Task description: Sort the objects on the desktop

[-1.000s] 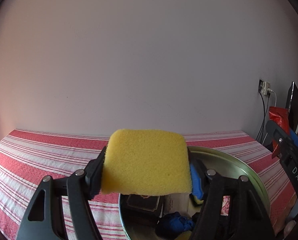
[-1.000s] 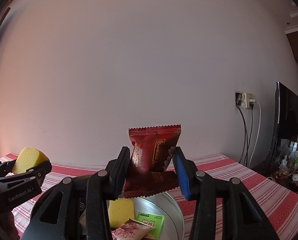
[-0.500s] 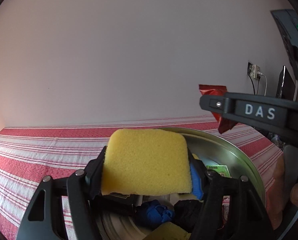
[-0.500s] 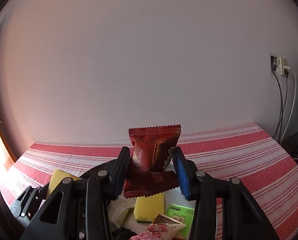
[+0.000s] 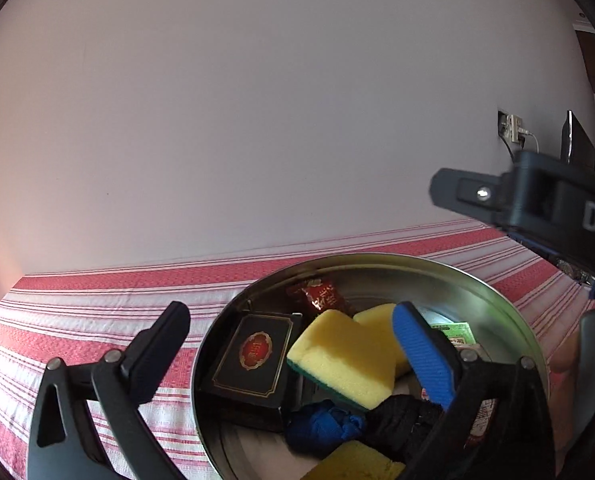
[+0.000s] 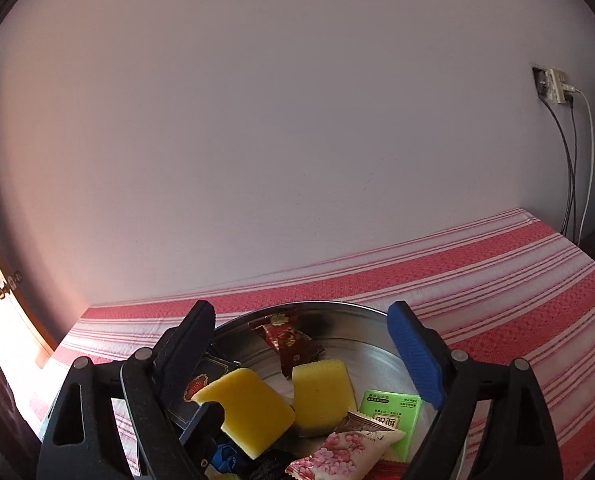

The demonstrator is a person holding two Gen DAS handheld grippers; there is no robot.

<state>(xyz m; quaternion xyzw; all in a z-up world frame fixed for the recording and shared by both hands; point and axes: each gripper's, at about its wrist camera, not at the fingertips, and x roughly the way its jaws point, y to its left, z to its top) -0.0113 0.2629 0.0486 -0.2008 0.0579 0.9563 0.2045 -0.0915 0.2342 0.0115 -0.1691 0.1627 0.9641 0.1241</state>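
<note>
Inside the round metal tin (image 5: 477, 280), the yellow sponge (image 5: 349, 360) lies tilted against a second sponge, beside the black box (image 5: 253, 356); the red snack packet (image 6: 291, 340) rests near the far wall. The left claw (image 5: 293, 344) and right claw (image 6: 301, 344) are both opening, nothing between their pads. Judgement: lift each claw straight up, clear of the rim, above the striped desk (image 5: 97, 300), so nothing is dragged out.

place: a home room, as I see it | signs: red-and-white striped tablecloth (image 6: 497, 280) on tabletop | plain pale wall (image 6: 277, 120) | wall socket (image 6: 551, 86) with plugged cables | dark flat screen (image 5: 573, 140) at right
</note>
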